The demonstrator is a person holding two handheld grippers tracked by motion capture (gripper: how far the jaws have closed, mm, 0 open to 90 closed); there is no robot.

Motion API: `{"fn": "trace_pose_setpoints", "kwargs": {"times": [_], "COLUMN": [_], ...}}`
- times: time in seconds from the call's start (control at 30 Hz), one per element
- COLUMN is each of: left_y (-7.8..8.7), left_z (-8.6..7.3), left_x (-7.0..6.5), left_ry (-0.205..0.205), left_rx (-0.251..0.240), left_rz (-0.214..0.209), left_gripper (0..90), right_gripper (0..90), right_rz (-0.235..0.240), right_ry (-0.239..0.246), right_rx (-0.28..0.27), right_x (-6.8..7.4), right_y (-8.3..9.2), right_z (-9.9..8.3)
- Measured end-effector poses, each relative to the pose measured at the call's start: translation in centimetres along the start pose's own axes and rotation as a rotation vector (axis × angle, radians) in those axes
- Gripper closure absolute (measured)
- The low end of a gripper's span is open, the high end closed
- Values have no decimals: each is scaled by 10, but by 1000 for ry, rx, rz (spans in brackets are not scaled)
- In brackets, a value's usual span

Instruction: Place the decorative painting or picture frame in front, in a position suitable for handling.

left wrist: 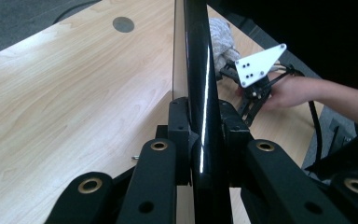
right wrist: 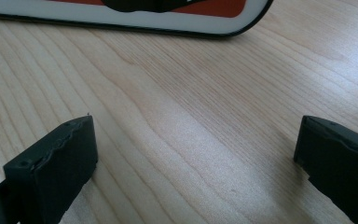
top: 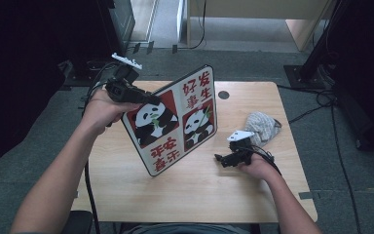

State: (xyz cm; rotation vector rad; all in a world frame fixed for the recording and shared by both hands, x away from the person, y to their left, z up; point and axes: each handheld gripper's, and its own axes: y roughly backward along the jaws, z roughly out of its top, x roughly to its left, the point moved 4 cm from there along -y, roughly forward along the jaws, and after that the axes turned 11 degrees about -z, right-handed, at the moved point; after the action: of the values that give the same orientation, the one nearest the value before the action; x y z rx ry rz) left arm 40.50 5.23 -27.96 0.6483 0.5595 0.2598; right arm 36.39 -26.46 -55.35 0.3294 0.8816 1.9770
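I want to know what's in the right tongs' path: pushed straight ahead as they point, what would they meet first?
Probably the lower edge of the panda board: bare table lies between it and the open right tongs.

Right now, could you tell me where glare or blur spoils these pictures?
Left gripper view: a bright glare streak runs down the panda board's glossy black edge. Right gripper view: the table grain is sharp, the near jaws slightly soft. High view: evenly lit table, dark surroundings.
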Motion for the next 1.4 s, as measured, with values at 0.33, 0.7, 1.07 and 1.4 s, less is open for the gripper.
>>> {"fn": "trace_pose_setpoints", "kwargs": {"times": [0.33,0.7,1.07,1.4], "left_y": [-3,-2,-1,0], "left_z": [1,0,-1,-2], "left_x": [5,10,19,23], "left_ry": [29,55,84,91], "left_rx": [-11,0,-2,-4], "left_rz": [10,-4,-32,15], "left_gripper": [792,675,536,418], "right_gripper": [0,0,0,0], "right_rz": [0,0,-1,-1], "right_ry": [-3,-2,-3,-3], "right_rx": [2,2,3,2], "right_x": [0,1,1,1], "right_y": [0,0,0,0], "right_z": [0,0,0,0]}}
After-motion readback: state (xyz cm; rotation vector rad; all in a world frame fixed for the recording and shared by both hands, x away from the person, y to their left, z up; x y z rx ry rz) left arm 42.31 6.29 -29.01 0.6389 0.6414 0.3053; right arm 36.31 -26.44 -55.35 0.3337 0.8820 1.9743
